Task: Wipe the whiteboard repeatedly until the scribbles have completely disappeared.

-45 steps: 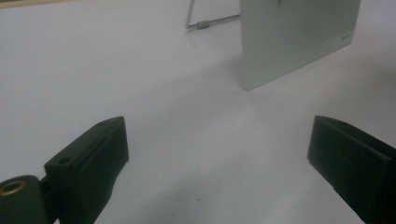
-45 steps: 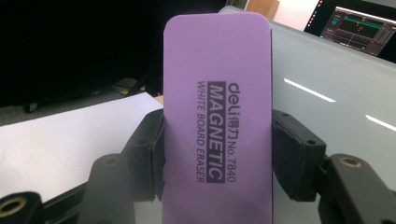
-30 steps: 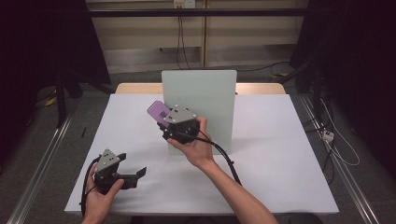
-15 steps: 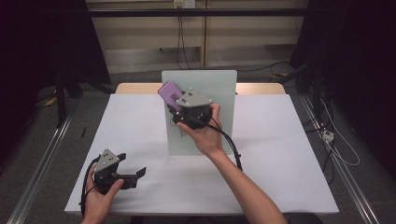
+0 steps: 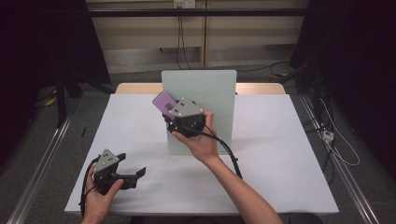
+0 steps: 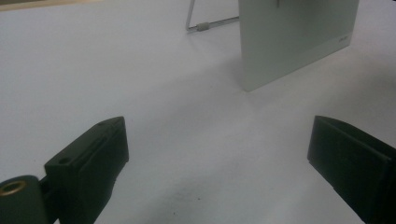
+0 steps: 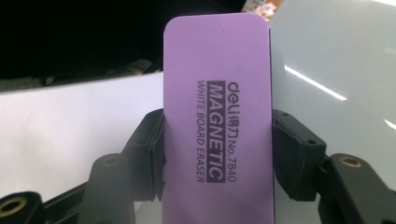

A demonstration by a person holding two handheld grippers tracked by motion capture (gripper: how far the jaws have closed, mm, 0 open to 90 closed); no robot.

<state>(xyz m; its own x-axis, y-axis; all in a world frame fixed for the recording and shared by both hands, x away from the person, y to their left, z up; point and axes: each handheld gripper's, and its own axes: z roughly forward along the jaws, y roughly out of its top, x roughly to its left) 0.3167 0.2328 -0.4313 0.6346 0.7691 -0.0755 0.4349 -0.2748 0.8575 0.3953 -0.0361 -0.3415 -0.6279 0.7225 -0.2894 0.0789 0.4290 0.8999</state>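
Observation:
A purple whiteboard eraser (image 7: 217,116), printed "MAGNETIC", sits between the jaws of my right gripper (image 7: 217,144), which is shut on its two long sides. In the high view the right gripper (image 5: 169,111) holds the eraser (image 5: 163,101) up at the upper left edge of a small upright whiteboard (image 5: 205,91). I cannot tell whether the eraser touches the board. My left gripper (image 5: 134,174) rests low near the table's front left, jaws open and nothing between them. In its own view the left gripper (image 6: 215,154) faces the whiteboard (image 6: 289,42) across bare table.
A white table (image 5: 280,140) carries the whiteboard, whose wire stand leg (image 6: 205,25) shows behind it. The right gripper's cable (image 5: 231,154) trails over the table beside the forearm. Dark floor and metal rails surround the table.
The right gripper carried the eraser up and to the right over the board's face, then came back down and left, near where it began. The left gripper stayed put.

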